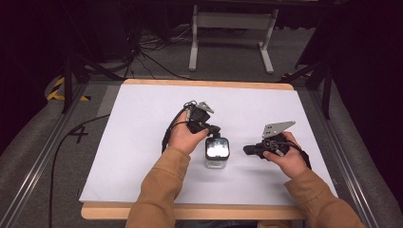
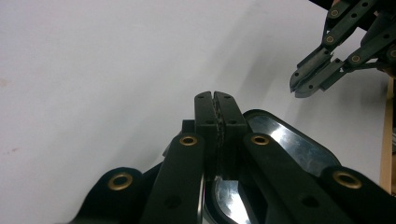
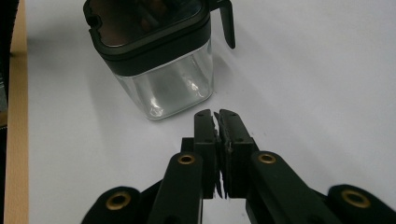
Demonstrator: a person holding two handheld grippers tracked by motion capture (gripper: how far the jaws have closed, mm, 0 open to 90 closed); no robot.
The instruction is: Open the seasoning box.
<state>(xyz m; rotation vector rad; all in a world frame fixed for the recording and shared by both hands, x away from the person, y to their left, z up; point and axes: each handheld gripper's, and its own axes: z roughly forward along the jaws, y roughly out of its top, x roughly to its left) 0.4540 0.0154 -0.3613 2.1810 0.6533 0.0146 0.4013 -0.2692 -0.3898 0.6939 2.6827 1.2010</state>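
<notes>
- Floor (image 1: 28,142) of grey carpet lies at the left, with a black cable (image 1: 57,152) running across it beside a metal rail (image 1: 43,156); yellow-and-black tape (image 1: 58,90) marks a spot near the far corner.
- Tabletop (image 1: 142,142) is white and bare over most of its left half, with a wooden edge (image 1: 190,211) showing at the near side.
- Left gripper (image 1: 212,129) sits near the middle, held in the person's left hand (image 1: 186,137); its jaws are pressed together, over the top edge of the container.
- Container (image 1: 217,153), a clear square jar with a black-rimmed glossy lid (image 3: 144,18), stands upright on the tabletop between the two grippers, nearer the front.
- Right gripper (image 1: 248,150) is just beside the container, apart from it, pointing at its side; the jaws are closed on nothing.
- Right hand (image 1: 287,156) holds it, tan sleeve (image 1: 323,199) behind.
- White frame legs (image 1: 230,28) stand on the floor beyond the tabletop, and the room behind is dark.
</notes>
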